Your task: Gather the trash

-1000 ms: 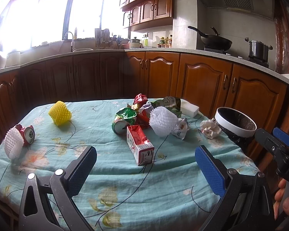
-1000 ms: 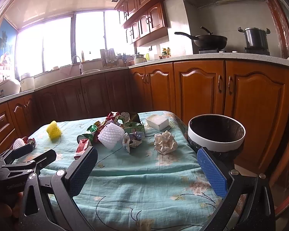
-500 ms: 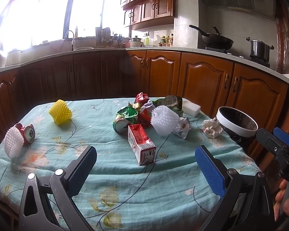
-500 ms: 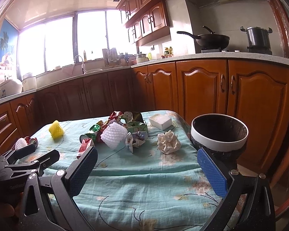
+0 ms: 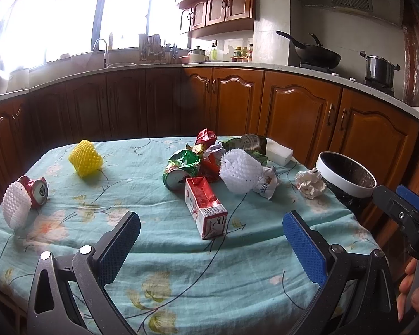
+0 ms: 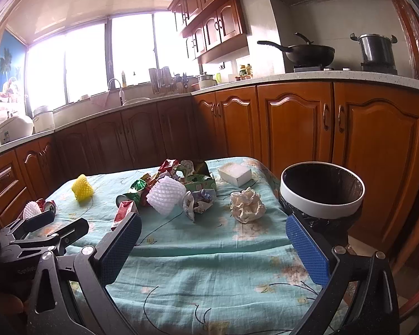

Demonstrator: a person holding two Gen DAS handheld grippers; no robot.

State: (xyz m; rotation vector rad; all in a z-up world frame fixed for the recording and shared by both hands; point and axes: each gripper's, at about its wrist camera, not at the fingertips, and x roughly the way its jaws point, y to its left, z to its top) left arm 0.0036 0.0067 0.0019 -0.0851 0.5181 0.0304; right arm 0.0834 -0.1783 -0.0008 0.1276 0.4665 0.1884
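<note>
Grippers first: the left gripper [image 5: 211, 240] and the right gripper [image 6: 213, 241] are both spread wide and hold nothing. They hang over the near edge of the table [image 5: 181, 273]. All the trash sits on the cloth: a red carton [image 5: 205, 206], a white foam net [image 5: 238, 171], a paper ball [image 6: 247, 205], a yellow net [image 5: 85, 162], a squashed can [image 5: 36, 191]. The bin [image 6: 322, 196] stands just beside the table's right end. Nothing looks picked up yet, so I think the job is only starting.

The trash bin [image 6: 322, 203] is hidden below its rim by the table edge and the right gripper's finger. The pile of wrappers [image 5: 209, 156] overlaps, so individual pieces are hard to separate. The bottles on the far counter [image 5: 241, 53] are too small to identify.
</note>
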